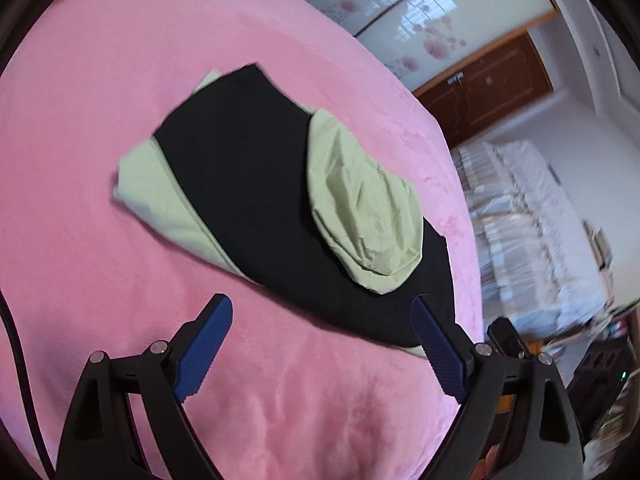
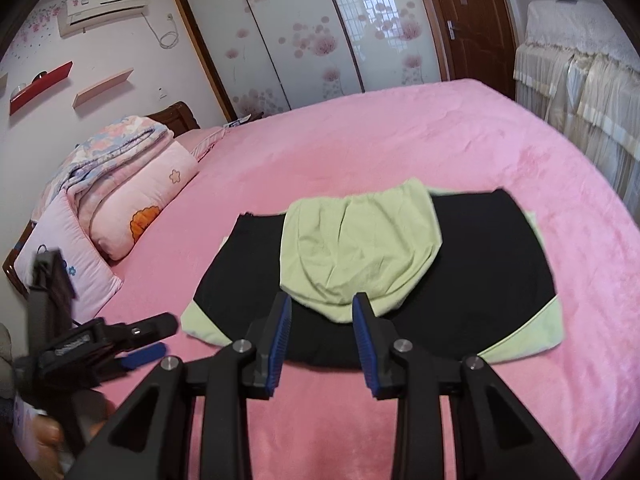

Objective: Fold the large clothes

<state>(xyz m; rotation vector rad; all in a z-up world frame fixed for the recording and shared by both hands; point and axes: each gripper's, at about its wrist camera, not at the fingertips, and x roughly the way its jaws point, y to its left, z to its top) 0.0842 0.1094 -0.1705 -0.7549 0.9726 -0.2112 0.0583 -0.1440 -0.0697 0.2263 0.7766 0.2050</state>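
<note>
Nearest my wrists: both of my hand-held grippers hung over the pink bed, clamped on nothing.
Left hand-held gripper (image 1: 322, 304): its blue pads stood wide apart, with bare pink cover and the near edge of the garment showing between them; nothing was gripped.
Right hand-held gripper (image 2: 322, 300): its blue pads stood a narrow way apart, with no cloth between them; they framed the near edge of the green hood from my side.
Left tool seen from my right wrist: it sat low at the left of that view, blurred, jaws parted, beside the bed's edge.
Garment (image 2: 472, 280): a black and pale green piece lay folded flat in the middle of the bed, green panels showing at its corners.
Hood (image 2: 360, 248): pale green and wrinkled, it lay turned onto the black fabric.
Bed (image 2: 400, 140): pink plush cover, smooth around the garment.
Bedding at the head end: a pillow (image 2: 68, 252) and a rolled floral quilt (image 2: 132, 184) lay well apart from the garment.
Far wall: sliding wardrobe doors (image 2: 304, 40) with pink flowers, and a brown door (image 2: 472, 20) beside them.
</note>
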